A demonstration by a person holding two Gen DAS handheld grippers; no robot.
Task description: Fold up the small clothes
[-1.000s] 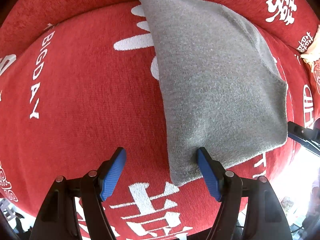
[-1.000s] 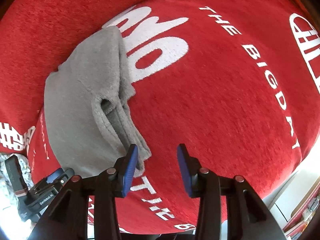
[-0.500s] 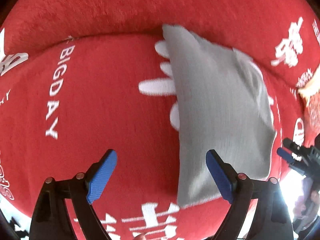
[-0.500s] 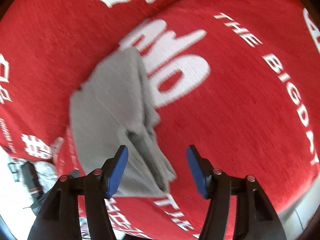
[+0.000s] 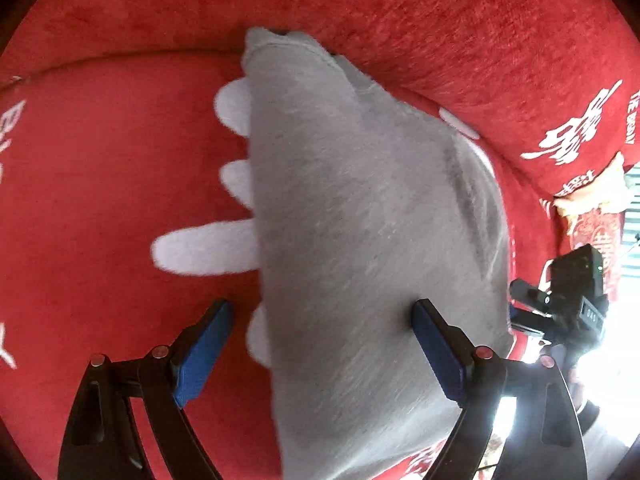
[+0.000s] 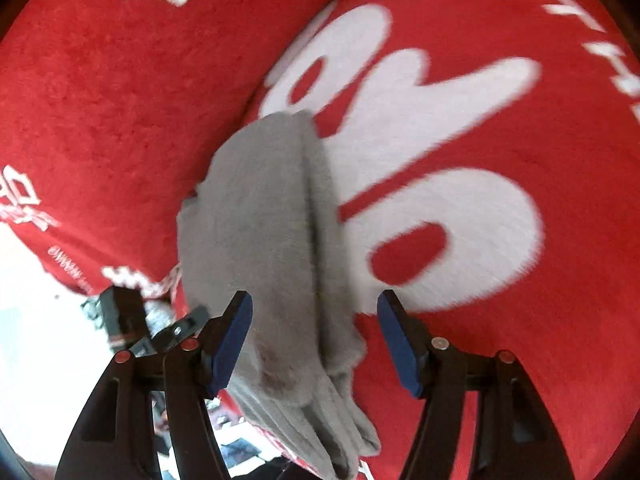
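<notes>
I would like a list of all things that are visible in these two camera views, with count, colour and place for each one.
folded cloth: one, grey, lying on the red cover, its near end between the fingers of both grippers, untouched by the pads as far as the views show.
cover: one, red with white lettering, spread over the cushioned surface and filling both views.
left gripper: one, black with blue pads, bottom of the left wrist view, open wide over the cloth.
right gripper: one, black with blue pads, bottom of the right wrist view, open; its jaws have just been opening, with the cloth's layered edge between them.
</notes>
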